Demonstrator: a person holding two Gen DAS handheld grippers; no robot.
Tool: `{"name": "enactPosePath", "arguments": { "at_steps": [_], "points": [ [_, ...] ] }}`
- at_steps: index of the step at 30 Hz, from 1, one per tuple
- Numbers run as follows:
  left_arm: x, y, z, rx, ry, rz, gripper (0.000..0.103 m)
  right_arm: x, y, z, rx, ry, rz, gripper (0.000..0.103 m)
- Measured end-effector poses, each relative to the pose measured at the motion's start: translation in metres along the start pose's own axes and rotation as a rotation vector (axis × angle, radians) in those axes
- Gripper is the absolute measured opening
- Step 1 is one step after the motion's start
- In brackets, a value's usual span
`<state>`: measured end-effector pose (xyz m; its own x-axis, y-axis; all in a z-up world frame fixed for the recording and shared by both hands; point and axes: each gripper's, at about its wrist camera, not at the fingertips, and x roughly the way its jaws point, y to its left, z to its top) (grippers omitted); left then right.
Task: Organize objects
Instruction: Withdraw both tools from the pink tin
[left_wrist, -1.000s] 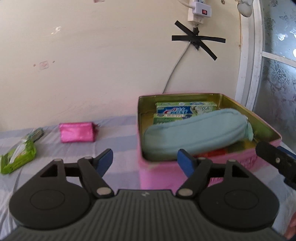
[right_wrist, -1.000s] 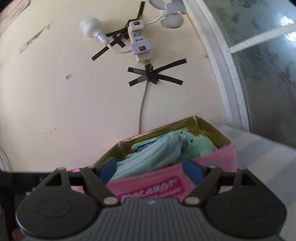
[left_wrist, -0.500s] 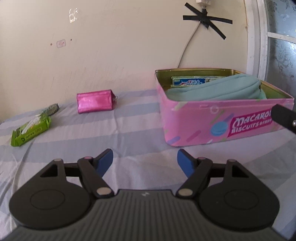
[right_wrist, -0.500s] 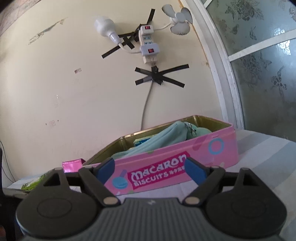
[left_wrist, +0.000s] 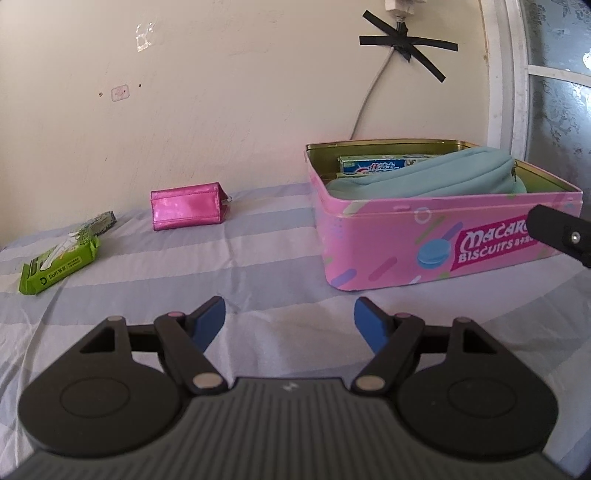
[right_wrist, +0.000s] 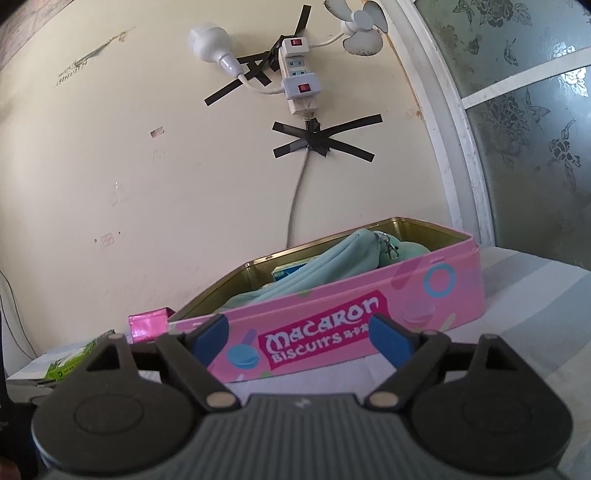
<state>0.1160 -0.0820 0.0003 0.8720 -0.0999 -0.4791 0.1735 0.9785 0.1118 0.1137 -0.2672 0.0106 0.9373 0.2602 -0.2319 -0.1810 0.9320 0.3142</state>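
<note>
Tin (left_wrist: 436, 236), left view: it stands at right on the striped bed (left_wrist: 221, 273), now seen side-on, not from above; left claw (left_wrist: 289, 320) gapes empty. Right view: tin (right_wrist: 332, 314) looks lower; right claw (right_wrist: 297, 334), just widened, holds nothing.

Bright daylight from the window (right_wrist: 535, 110), soft shadows, sharp focus, fisheye-bent edges

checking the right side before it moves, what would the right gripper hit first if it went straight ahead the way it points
Most likely the front wall of the pink biscuit tin, which fills the gap ahead of the open, empty right gripper. How far off it stands is hard to judge.
</note>
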Motion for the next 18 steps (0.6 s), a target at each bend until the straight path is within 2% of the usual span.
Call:
{"name": "enactPosePath", "arguments": {
  "at_steps": [18],
  "points": [
    [-0.005,0.0012,-0.0022,0.001,-0.025,-0.019,0.082,0.002,0.0023,-0.0003,-0.011,0.014,-0.009,0.092]
  ]
}}
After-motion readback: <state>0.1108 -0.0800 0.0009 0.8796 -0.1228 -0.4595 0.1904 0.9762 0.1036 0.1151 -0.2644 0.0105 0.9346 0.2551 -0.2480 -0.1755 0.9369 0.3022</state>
